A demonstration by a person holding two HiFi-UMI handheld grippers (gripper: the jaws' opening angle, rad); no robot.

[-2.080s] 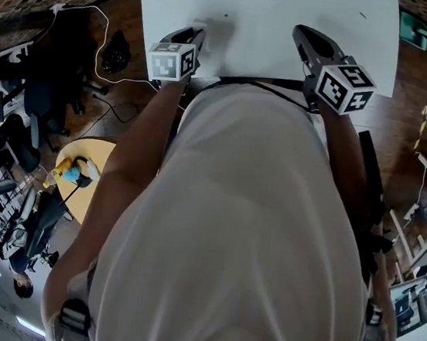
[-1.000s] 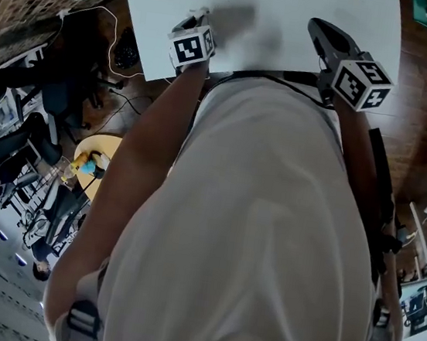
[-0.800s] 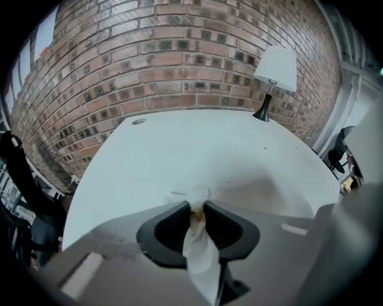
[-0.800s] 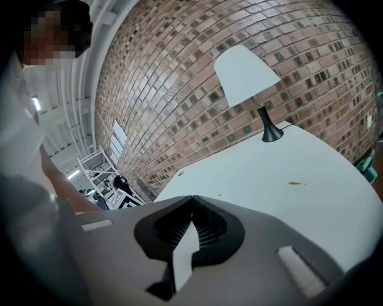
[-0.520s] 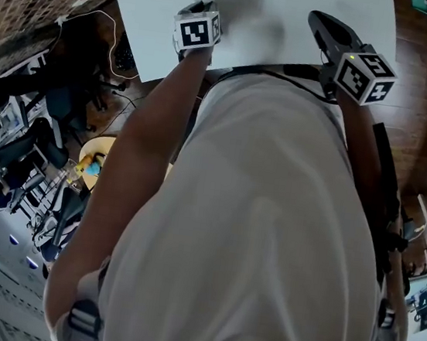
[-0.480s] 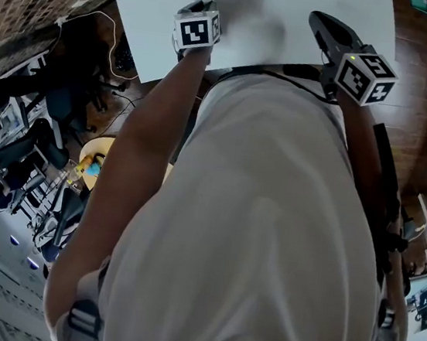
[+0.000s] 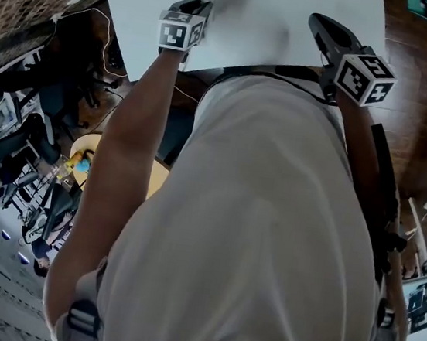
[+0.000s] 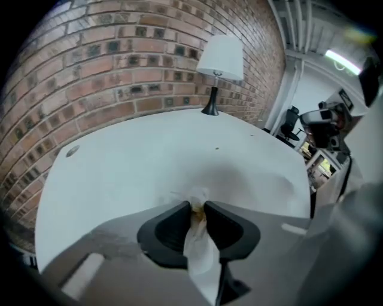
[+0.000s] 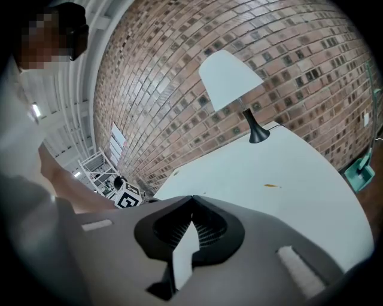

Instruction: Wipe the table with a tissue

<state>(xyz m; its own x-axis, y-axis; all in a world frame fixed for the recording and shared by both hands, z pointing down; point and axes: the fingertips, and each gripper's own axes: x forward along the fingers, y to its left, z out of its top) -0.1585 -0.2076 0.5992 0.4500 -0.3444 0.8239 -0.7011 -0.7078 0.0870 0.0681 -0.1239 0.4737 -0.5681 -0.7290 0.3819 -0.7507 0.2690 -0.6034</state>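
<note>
A crumpled white tissue [image 8: 201, 258] sits pinched between the dark jaws of my left gripper [image 8: 197, 206], and its tip touches the white table [image 8: 149, 155] just ahead of the jaws. In the head view the left gripper [image 7: 200, 2] hangs over the table's near left part, a soft shadow beside it. My right gripper [image 9: 192, 198] is shut with nothing in it, and it hovers over the table's [image 7: 281, 11] near right edge [image 7: 316, 21]. A small brown speck [image 9: 270, 186] lies on the tabletop ahead of the right gripper.
A white-shaded lamp [image 8: 218, 60] on a black stem stands at the table's far side against the brick wall [image 9: 287, 54]. Left of the table are dark chairs, cables and a yellow round stool [image 7: 82, 158]. A green object [image 9: 359, 170] lies on the floor at right.
The left gripper has slid leftward over the table with the tissue and rolled, so its marker cube shows a different face. The right gripper has stayed near the table's edge.
</note>
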